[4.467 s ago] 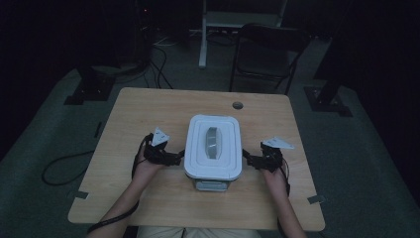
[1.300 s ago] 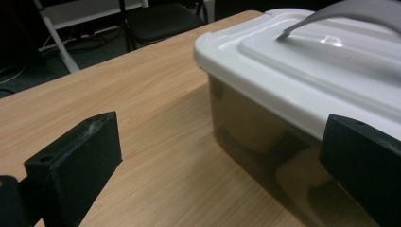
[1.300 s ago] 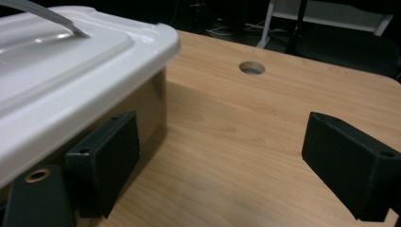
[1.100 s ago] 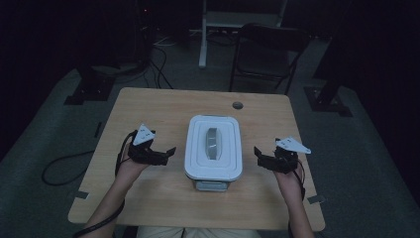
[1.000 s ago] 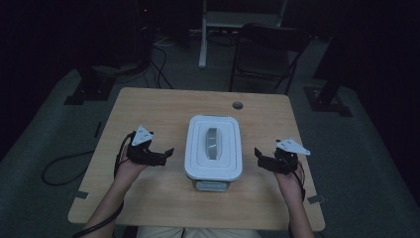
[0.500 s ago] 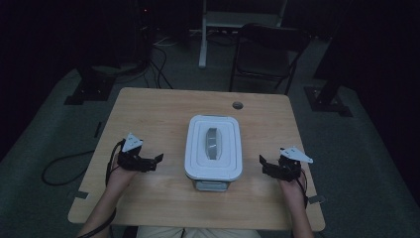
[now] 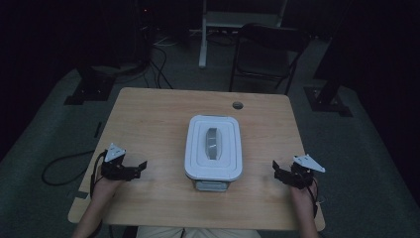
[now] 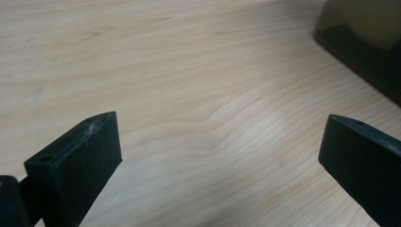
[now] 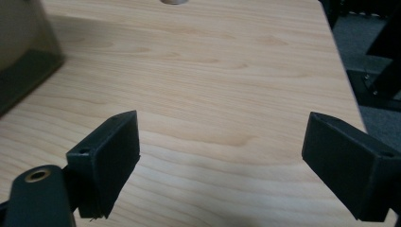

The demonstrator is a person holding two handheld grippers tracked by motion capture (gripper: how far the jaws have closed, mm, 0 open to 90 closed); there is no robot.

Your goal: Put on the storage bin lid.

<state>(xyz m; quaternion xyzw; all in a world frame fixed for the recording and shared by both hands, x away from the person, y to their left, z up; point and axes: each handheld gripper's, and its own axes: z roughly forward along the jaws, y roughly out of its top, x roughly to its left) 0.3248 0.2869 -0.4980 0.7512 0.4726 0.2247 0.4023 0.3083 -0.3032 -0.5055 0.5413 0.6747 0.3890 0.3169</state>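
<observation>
We see the wooden worktop [image 7: 148,119] bearing a white lidded container [image 7: 214,148] at its middle, a grey handle [image 7: 212,144] set in the lid. Our left tongs [image 7: 141,166] rest well to the container's left, jaws wide apart with nothing between them. Our right tongs [image 7: 275,168] sit well to its right, jaws likewise spread over bare wood.

Lidded white container [image 7: 214,151], table centre
</observation>
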